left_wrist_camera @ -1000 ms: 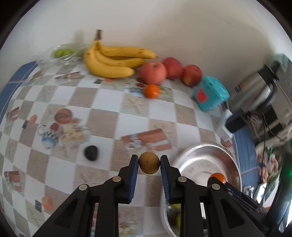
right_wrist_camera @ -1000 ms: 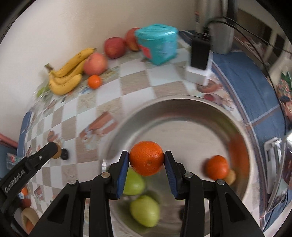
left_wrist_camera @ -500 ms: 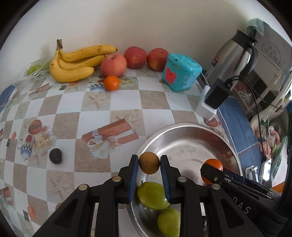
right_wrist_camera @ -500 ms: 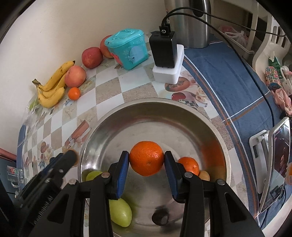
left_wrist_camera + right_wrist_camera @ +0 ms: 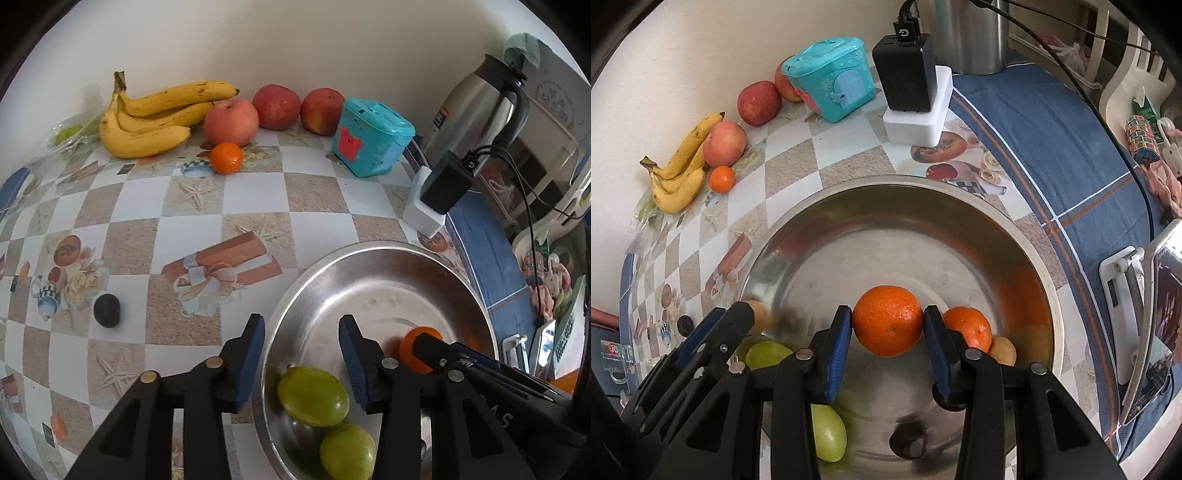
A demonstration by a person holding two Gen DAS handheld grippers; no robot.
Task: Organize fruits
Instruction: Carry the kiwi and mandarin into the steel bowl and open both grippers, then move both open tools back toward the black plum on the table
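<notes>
A steel bowl (image 5: 369, 246) (image 5: 886, 181) stands on the checked tablecloth. My right gripper (image 5: 888, 326) hangs low over it, shut on an orange (image 5: 888, 319); the left wrist view shows that orange (image 5: 408, 345) behind its fingertip. At the bowl's left rim, my left gripper (image 5: 301, 330) (image 5: 727, 323) has its jaws opening, with nothing between them. A small brown fruit (image 5: 759, 317) shows blurred just beside its fingertip. In the bowl lie two green fruits (image 5: 313, 395) (image 5: 347, 451), a second orange (image 5: 971, 326) and another small brown fruit (image 5: 1004, 350).
Along the wall lie bananas (image 5: 147, 122), three apples (image 5: 231, 122), a small orange (image 5: 226, 158) and a teal box (image 5: 369, 138). A dark fruit (image 5: 107, 311) sits left on the cloth. A charger on a white block (image 5: 436, 199) and a kettle (image 5: 476, 99) stand right.
The left jaws have parted and the brown fruit has left them. Since a second ago both grippers came over the bowl; the right still holds its orange.
</notes>
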